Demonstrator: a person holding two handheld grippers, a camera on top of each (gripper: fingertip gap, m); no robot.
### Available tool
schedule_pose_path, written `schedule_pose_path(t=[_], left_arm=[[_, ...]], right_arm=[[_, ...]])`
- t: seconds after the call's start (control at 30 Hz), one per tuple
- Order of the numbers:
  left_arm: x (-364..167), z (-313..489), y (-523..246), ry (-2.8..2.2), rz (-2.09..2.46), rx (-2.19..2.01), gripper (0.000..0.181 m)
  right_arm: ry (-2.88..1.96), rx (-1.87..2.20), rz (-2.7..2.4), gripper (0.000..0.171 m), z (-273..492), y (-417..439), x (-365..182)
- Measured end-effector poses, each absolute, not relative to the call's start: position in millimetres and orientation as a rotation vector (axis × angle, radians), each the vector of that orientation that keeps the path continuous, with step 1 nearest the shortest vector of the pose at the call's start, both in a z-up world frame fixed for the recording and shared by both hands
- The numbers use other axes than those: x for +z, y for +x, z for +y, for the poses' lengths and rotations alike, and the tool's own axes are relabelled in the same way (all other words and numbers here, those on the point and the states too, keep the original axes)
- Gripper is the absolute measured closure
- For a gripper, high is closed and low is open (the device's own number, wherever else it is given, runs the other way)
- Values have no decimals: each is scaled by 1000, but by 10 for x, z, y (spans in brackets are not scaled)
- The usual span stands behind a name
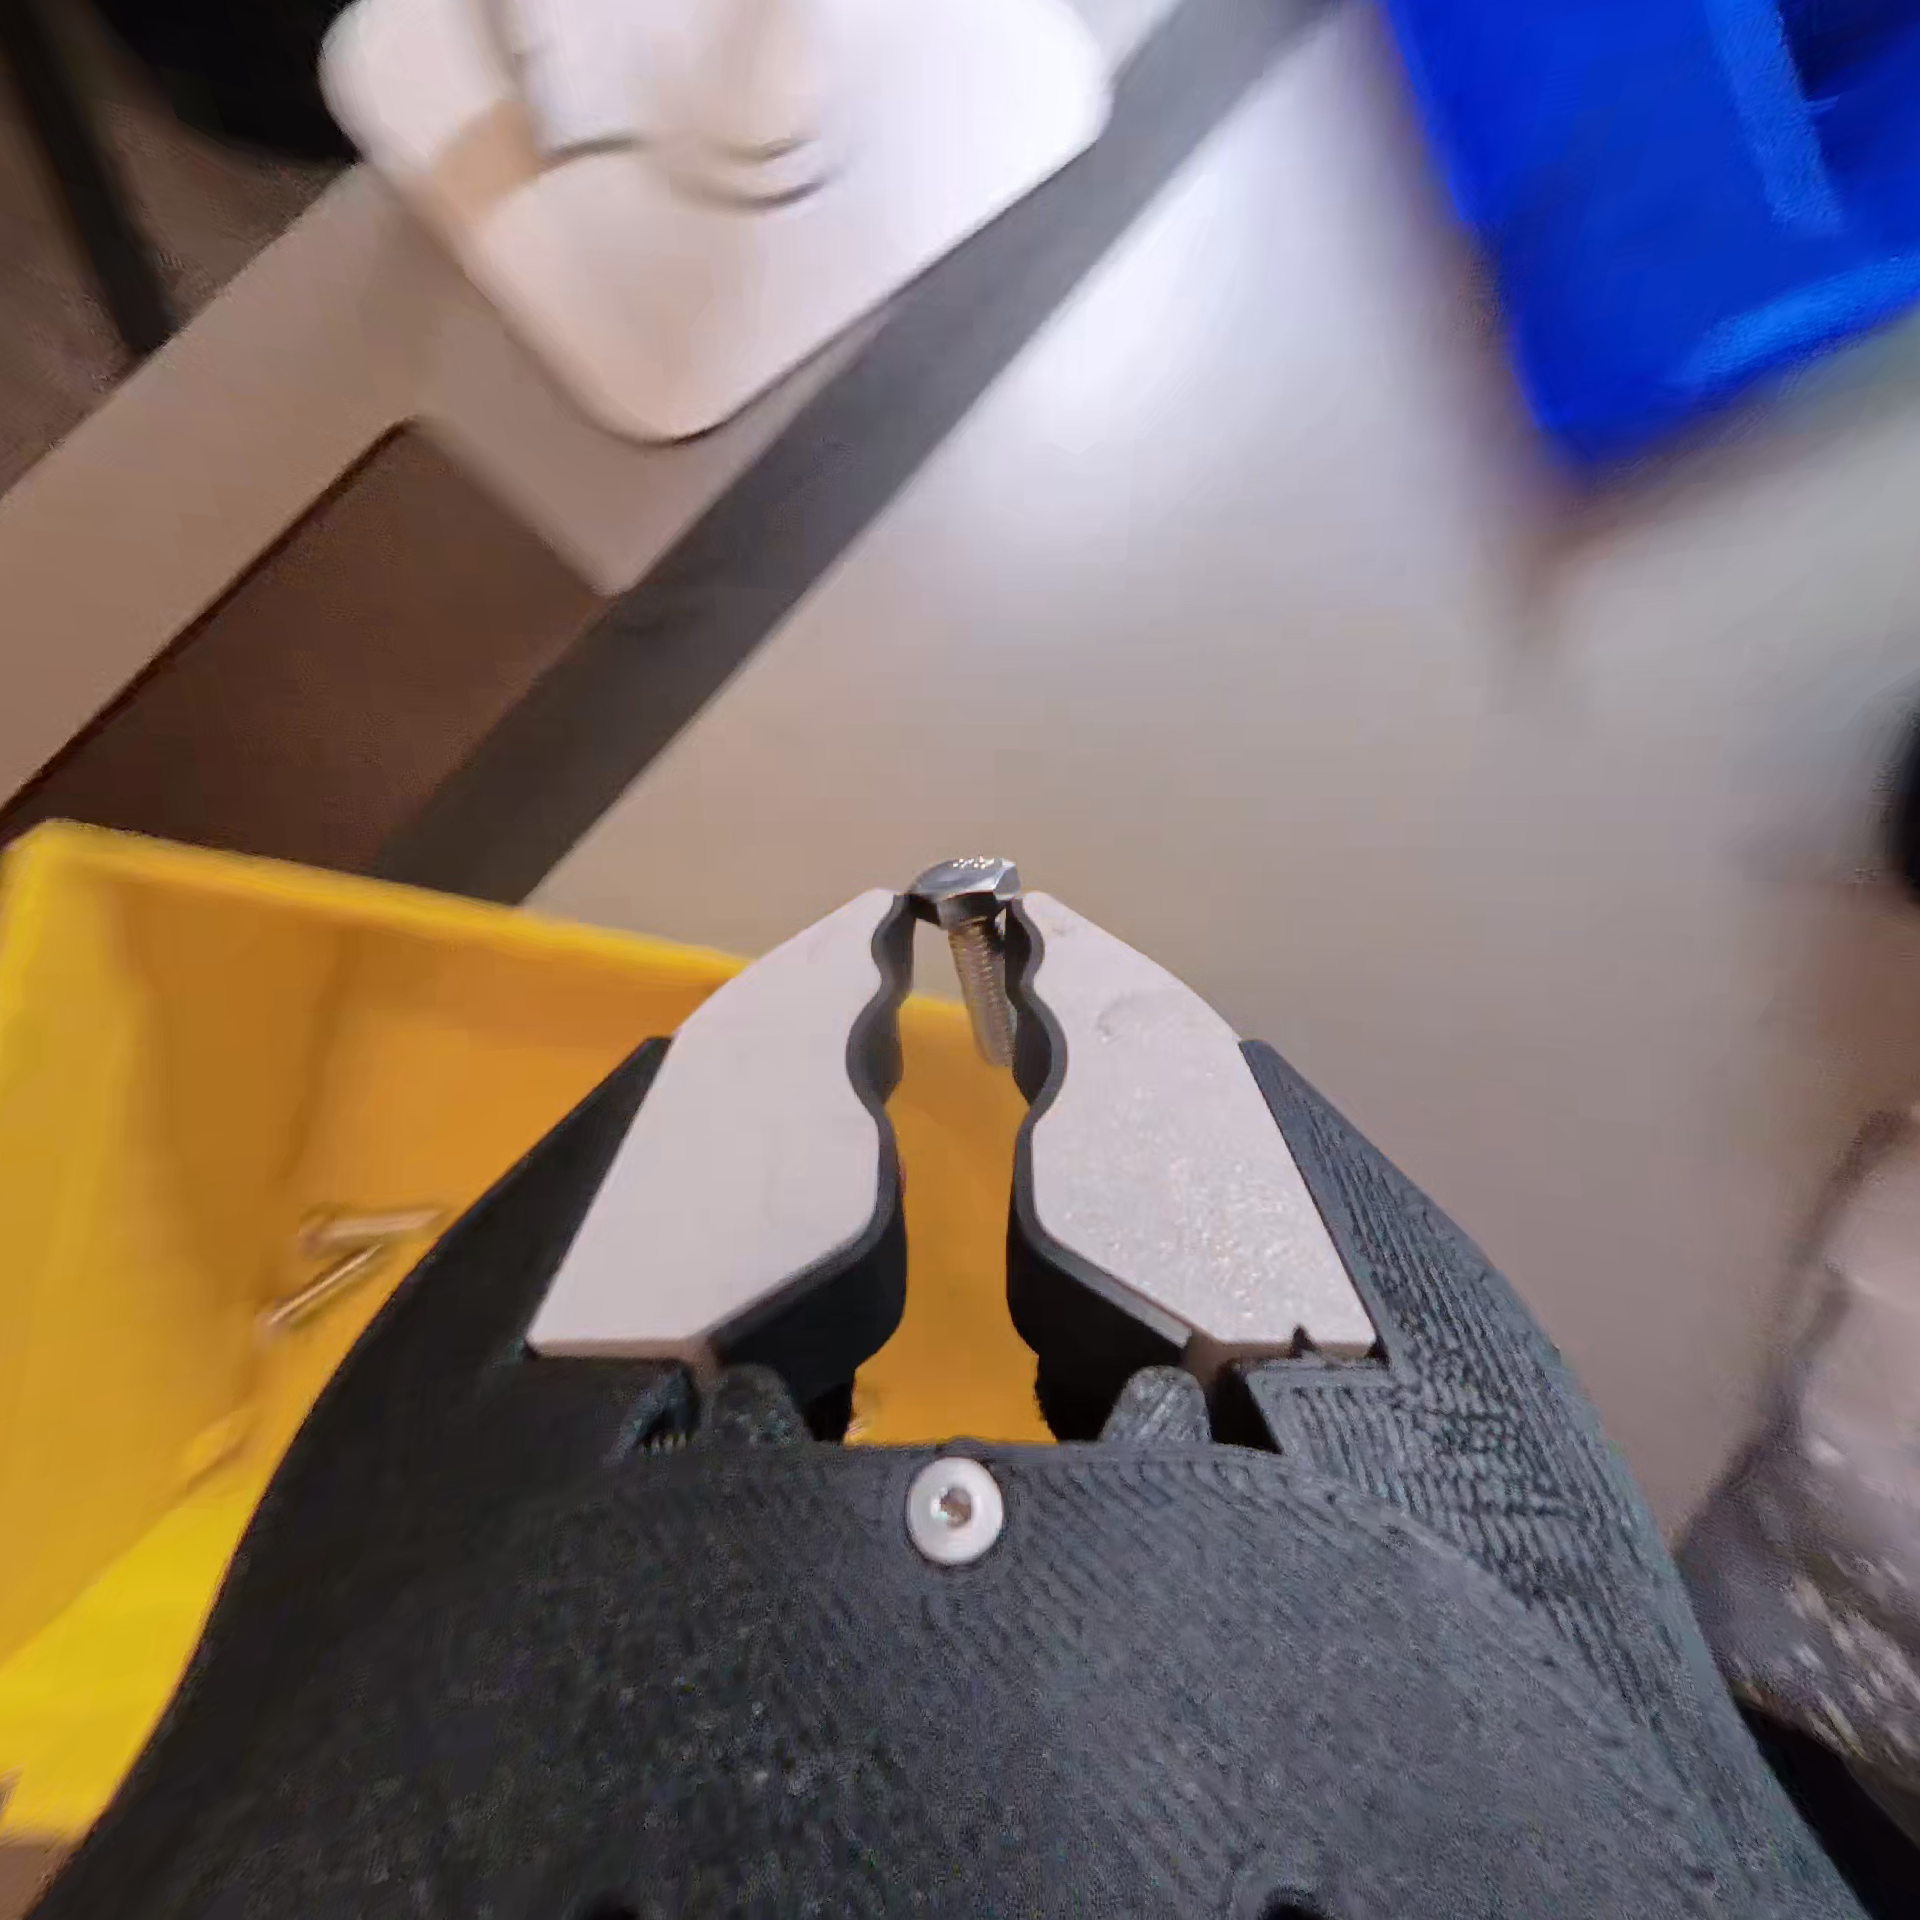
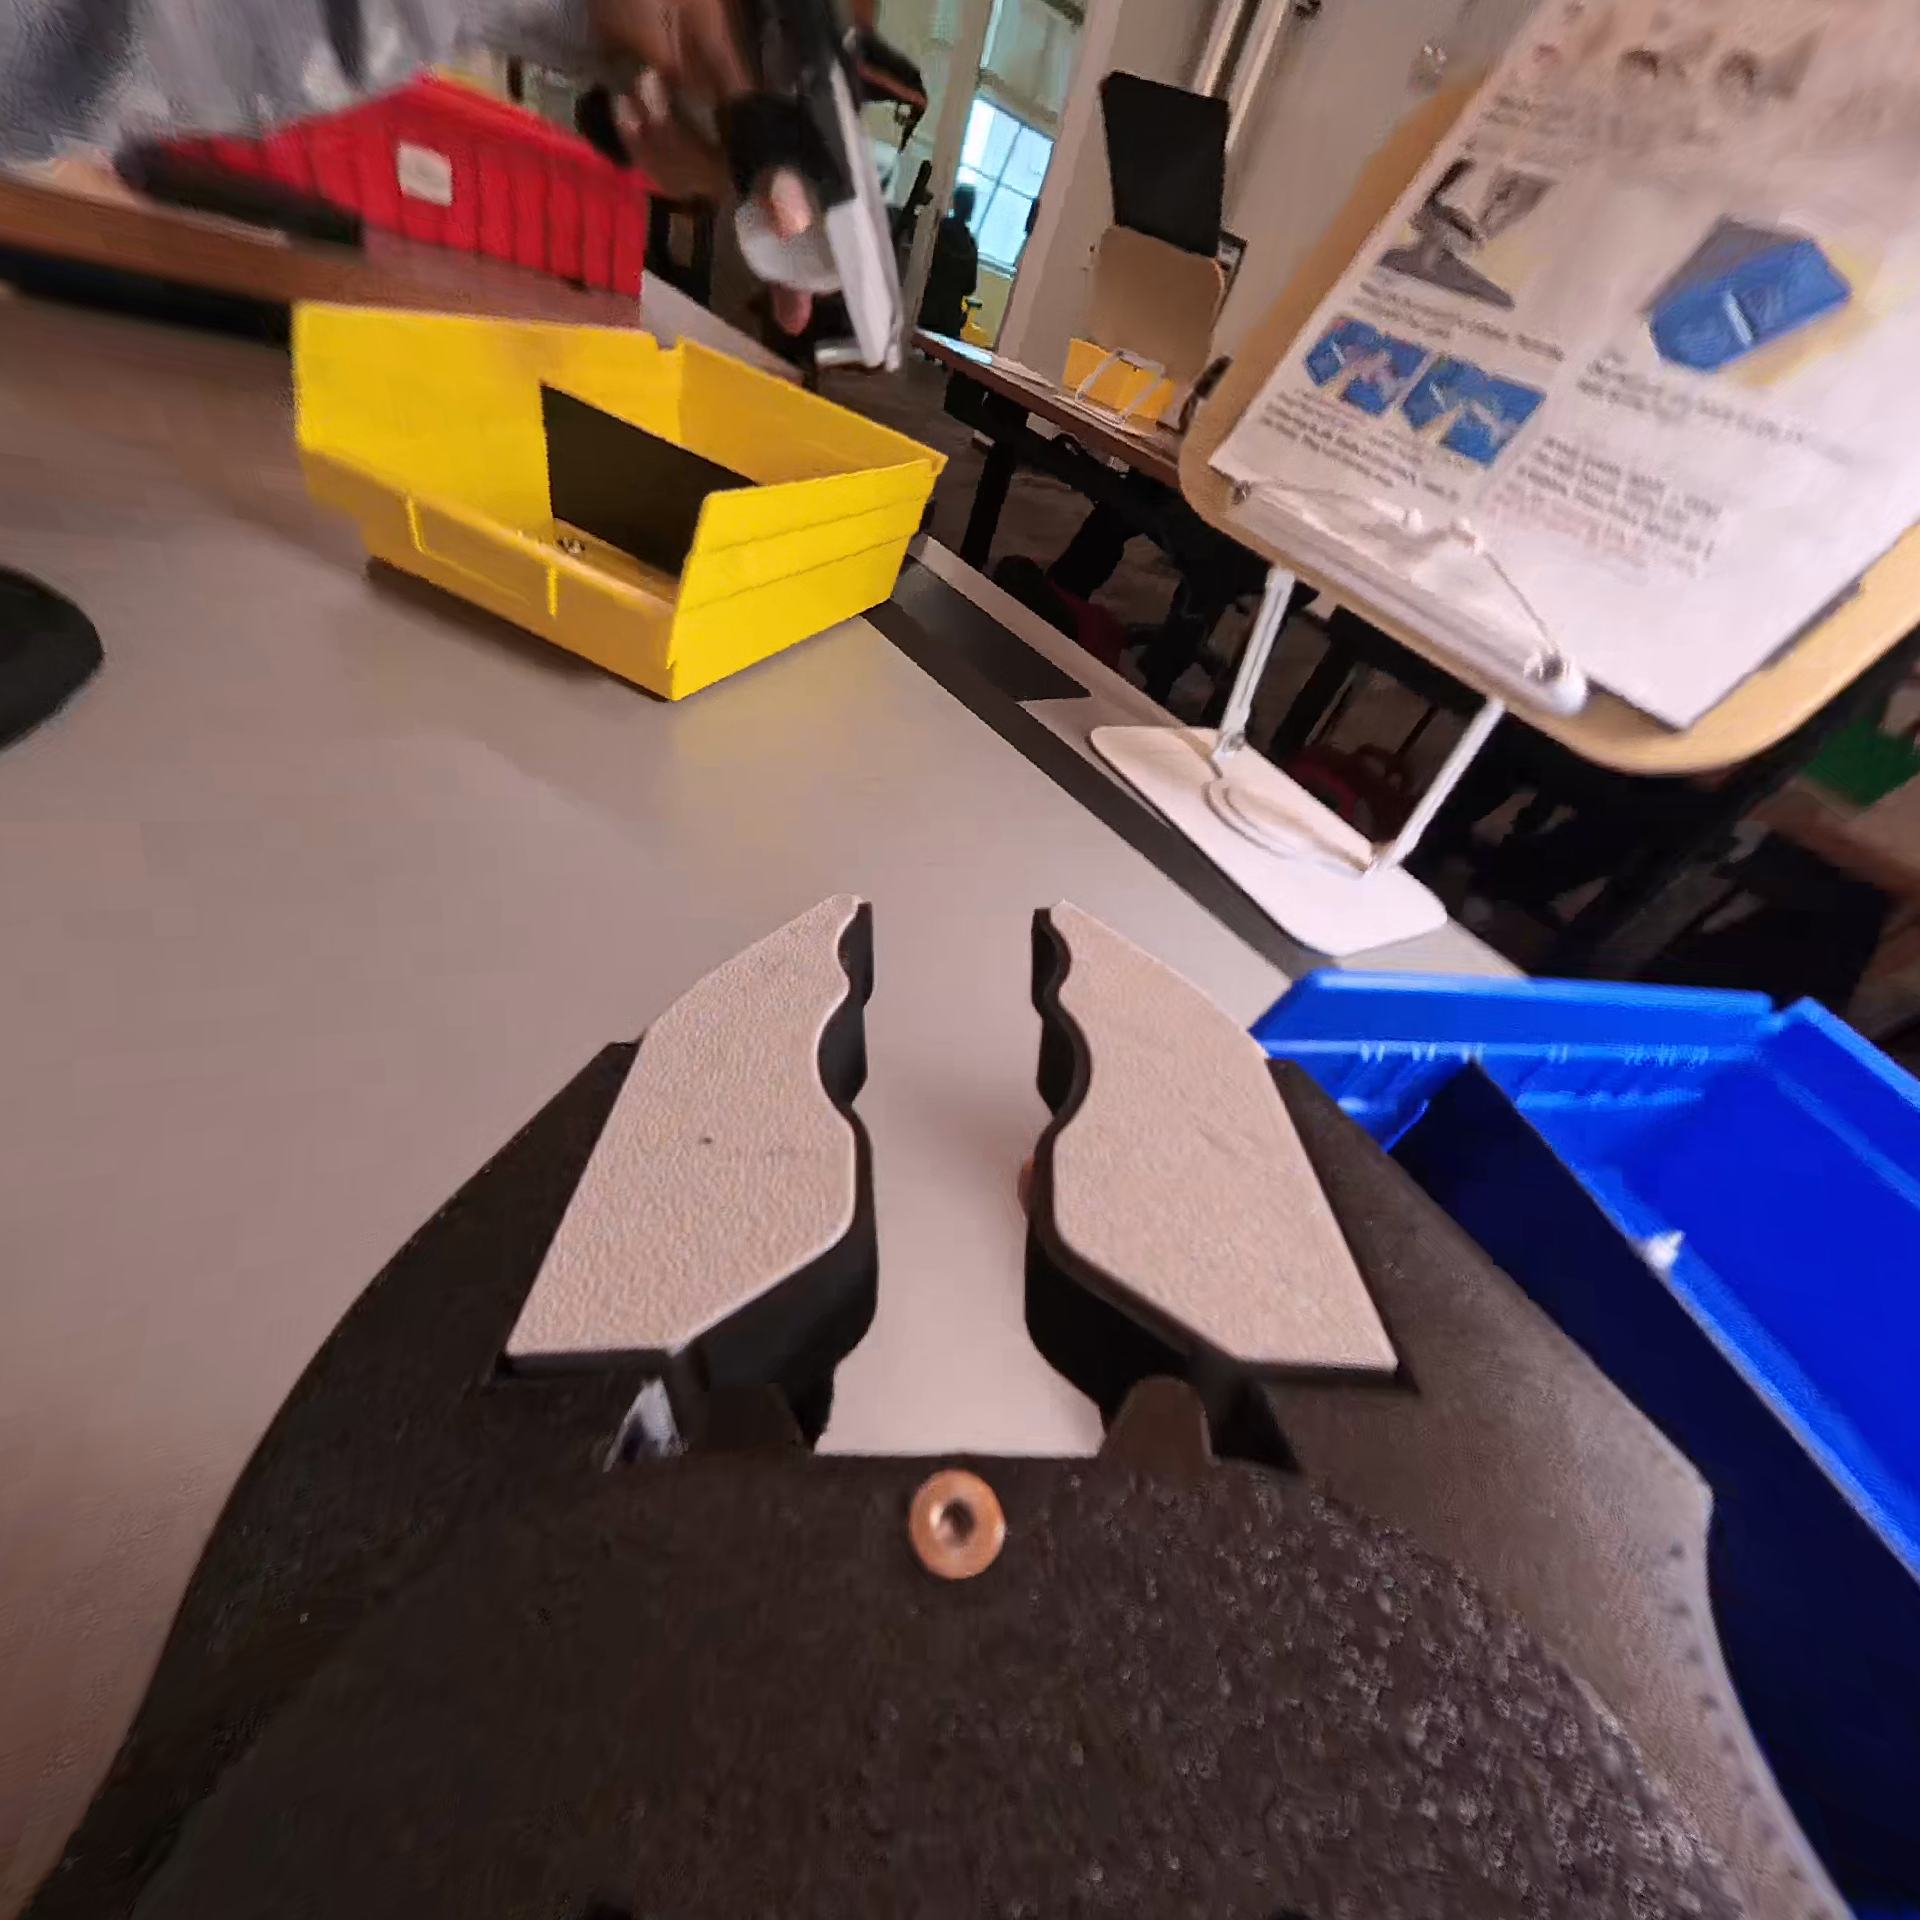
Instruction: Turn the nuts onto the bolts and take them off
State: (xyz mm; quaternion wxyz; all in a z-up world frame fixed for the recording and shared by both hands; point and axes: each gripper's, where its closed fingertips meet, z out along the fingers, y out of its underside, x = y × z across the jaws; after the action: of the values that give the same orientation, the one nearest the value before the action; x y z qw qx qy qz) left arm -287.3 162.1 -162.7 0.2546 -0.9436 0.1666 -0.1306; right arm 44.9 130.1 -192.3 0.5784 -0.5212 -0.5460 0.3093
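Left gripper (image 1: 961, 909): closed at the tips on the head of one bolt (image 1: 975, 951). The threaded shank hangs back between the fingers, bare; no nut is on it. It is held above the near corner of the yellow bin (image 1: 208, 1039).

Yellow bin, left wrist view: several more bolts (image 1: 343, 1262) lie loose on its floor, blurred. It sits on the grey table (image 1: 1195, 644).

Right gripper (image 2: 951, 925): fingers apart, nothing between them, hovering low over bare table just beside the blue bin (image 2: 1621, 1132).

Blue bin: a small pale item (image 2: 1659, 1250) shows inside it, too blurred to identify. Whether nuts are there cannot be told.

Beyond: a white stand (image 2: 1278, 831) carrying a board with an instruction sheet (image 2: 1621, 353), and a red bin (image 2: 457, 177) on a further table.

Progress, as judged: early. One bolt is picked up; a nut is not yet in hand, and no threading on or off shows. Fetching a nut, presumably from the blue bin, appears to come next.
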Motion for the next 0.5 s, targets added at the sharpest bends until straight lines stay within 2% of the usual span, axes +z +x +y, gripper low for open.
schedule_pose_path(t=[0.03, 0.13, 0.27, 0.5], left_arm=[[-1554, 1539, -2579, -2533, 534, -429, 164], [-1520, 1252, -1763, -2465, 738, -631, 164], [-1733, 872, -905, -2429, 892, -892, 164], [-2209, 468, -197, -2482, 966, -1194, 164]], right_arm=[[-1167, 678, -1326, 143, 1262, 386, -1897], [-1009, 568, -1458, 143, 1118, 192, -1842], [-816, 447, -1592, 142, 909, -20, -1869], [-597, 313, -1676, 136, 577, -174, -2081]])
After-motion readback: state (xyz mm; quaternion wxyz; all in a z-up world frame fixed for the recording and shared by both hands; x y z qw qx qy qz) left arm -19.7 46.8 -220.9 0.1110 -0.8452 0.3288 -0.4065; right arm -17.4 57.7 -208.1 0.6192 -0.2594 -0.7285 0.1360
